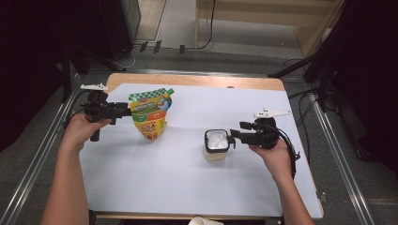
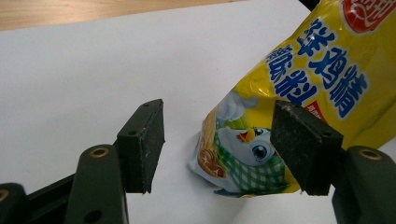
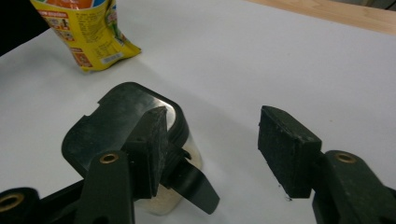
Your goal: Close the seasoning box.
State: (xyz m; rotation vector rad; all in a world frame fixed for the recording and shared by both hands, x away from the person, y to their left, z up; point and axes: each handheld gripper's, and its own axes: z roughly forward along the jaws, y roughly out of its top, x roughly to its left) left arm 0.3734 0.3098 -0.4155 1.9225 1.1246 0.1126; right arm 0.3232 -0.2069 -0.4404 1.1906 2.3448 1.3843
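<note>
White table sheet (image 1: pixel 187 183) | yellow pouch (image 1: pixel 149 115) upright, printed | left claw (image 1: pixel 126 112) released | right claw (image 1: pixel 233 137) released

Yellow pouch (image 1: pixel 149 114), blue lettering, green-checked chick; black-lidded jar (image 1: pixel 216 145); white table cover (image 1: pixel 197 173).

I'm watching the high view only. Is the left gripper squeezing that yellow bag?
Observer: No. In the left gripper view the left gripper is open, with the bag bottom corner between its pads. One pad stands clear of the bag; the other is too close to tell if it touches.
Operator: And the right one, has it got the jar?
Observer: No. In the right gripper view the right gripper is open and the jar sits off to one side, behind one jaw. Between the pads there is just white sheet.
</note>
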